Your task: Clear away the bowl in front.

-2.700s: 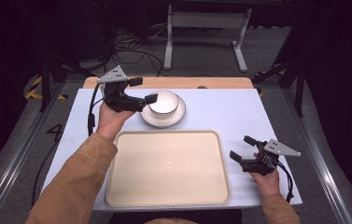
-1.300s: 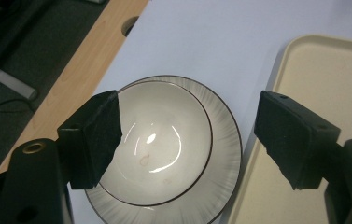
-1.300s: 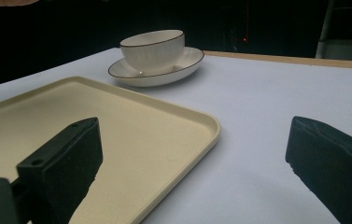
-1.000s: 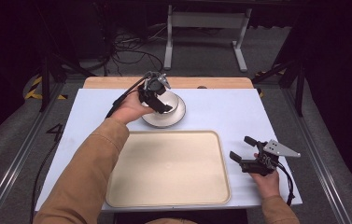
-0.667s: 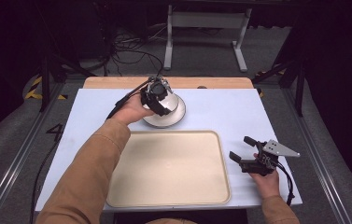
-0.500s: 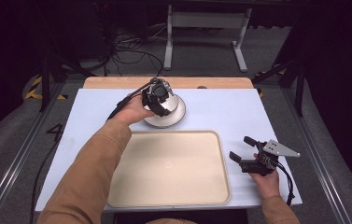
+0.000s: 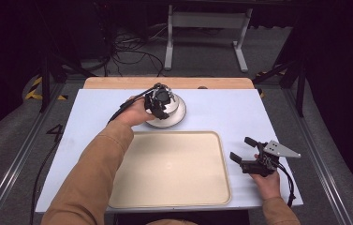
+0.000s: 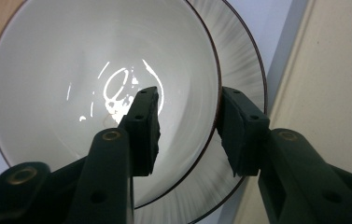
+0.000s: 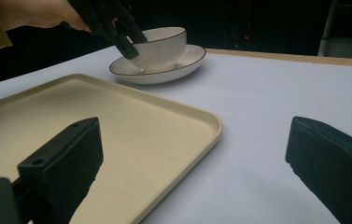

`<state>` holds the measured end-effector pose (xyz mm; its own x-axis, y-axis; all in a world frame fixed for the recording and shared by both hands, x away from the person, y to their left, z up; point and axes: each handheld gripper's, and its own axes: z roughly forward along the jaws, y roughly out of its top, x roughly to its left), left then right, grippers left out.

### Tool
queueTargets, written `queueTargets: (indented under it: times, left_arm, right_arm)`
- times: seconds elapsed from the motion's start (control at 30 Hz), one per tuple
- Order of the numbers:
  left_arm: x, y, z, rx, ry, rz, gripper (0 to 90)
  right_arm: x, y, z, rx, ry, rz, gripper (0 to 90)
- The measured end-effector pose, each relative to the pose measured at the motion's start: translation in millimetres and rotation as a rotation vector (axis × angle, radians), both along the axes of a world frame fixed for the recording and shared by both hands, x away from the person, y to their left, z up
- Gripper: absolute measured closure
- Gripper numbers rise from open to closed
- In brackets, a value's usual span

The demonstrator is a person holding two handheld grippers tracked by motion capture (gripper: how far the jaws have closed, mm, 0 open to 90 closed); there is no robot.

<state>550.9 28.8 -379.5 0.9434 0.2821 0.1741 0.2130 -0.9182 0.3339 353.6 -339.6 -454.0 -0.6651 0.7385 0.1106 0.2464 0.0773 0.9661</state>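
Note:
A white bowl with a dark rim stands on a white plate at the back middle of the table. My left gripper points down at it and is open: one jaw sits inside the bowl, the other outside, with the rim between them and a gap on each side. From above, the left gripper covers part of the bowl and plate. My right gripper rests open near the table's right front, with nothing between its jaws.
A large cream tray lies empty at the front middle, between the plate and the person; its corner is just left of the right gripper. Bare light-blue table surface lies right of the plate.
The left gripper moved right from beside the plate to over the bowl, tipped downward, and lowered one jaw inside the rim. The right gripper stayed put.

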Motion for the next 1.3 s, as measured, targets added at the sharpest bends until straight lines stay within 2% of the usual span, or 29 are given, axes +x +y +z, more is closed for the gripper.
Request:
queueTargets:
  times: [0.17,0.27,0.33,0.37,0.47,0.57,0.67,0.7,0.8,1.0,1.07,1.13,1.17,1.3]
  left_arm:
    - [-1.4,-6.0,-6.1,0.043,0.015,-0.020,67.9]
    - [-3.7,-9.2,-7.3,0.065,-0.008,-0.028,77.3]
    - [-4.9,-10.6,-7.8,0.064,-0.012,-0.031,79.2]
    - [-5.2,-11.8,-7.6,0.071,-0.022,-0.040,79.2]
    - [-5.6,-13.6,-8.7,0.064,-0.019,-0.053,81.4]
    - [-6.5,-15.7,-8.9,0.079,-0.028,-0.061,82.1]
    - [-7.5,-19.6,-8.1,0.116,-0.034,-0.087,83.0]
    - [-8.1,-22.4,-7.7,0.141,-0.043,-0.099,83.3]
    - [-8.1,-23.3,-6.7,0.158,-0.039,-0.113,83.6]
    - [-7.2,-23.6,-7.6,0.152,-0.022,-0.111,84.1]
    - [-7.1,-24.8,-5.8,0.168,-0.007,-0.112,84.2]
    - [-7.9,-26.2,-5.6,0.172,-0.014,-0.121,84.2]
    - [-8.6,-26.2,-7.2,0.156,-0.019,-0.116,84.3]
    - [-9.6,-28.1,-6.3,0.168,-0.017,-0.118,84.3]
  right_arm:
    - [0.0,0.4,-0.1,-0.002,0.001,0.001,4.7]
    - [0.0,0.2,0.0,0.001,0.001,0.002,4.7]
    - [0.0,0.2,-0.1,0.001,0.001,0.002,4.7]
    - [0.1,0.2,-0.1,0.001,0.001,0.003,4.7]
    - [0.3,0.4,-0.2,-0.002,0.000,0.004,4.8]
    - [0.3,0.4,-0.2,-0.003,0.000,0.005,4.9]
    - [0.3,0.5,-0.3,-0.004,0.000,0.006,4.9]
    - [0.3,0.5,-0.3,-0.004,0.000,0.006,4.9]
    - [0.2,0.3,-0.2,-0.002,0.000,0.005,4.9]
    - [0.2,0.2,-0.2,-0.001,0.000,0.006,4.9]
    - [0.0,0.0,-0.2,0.001,0.002,0.007,4.9]
    - [0.0,0.0,-0.2,0.000,0.002,0.007,4.9]
    - [0.0,0.1,-0.2,0.001,0.003,0.006,4.9]
    - [0.0,0.0,-0.2,0.001,0.003,0.006,4.9]
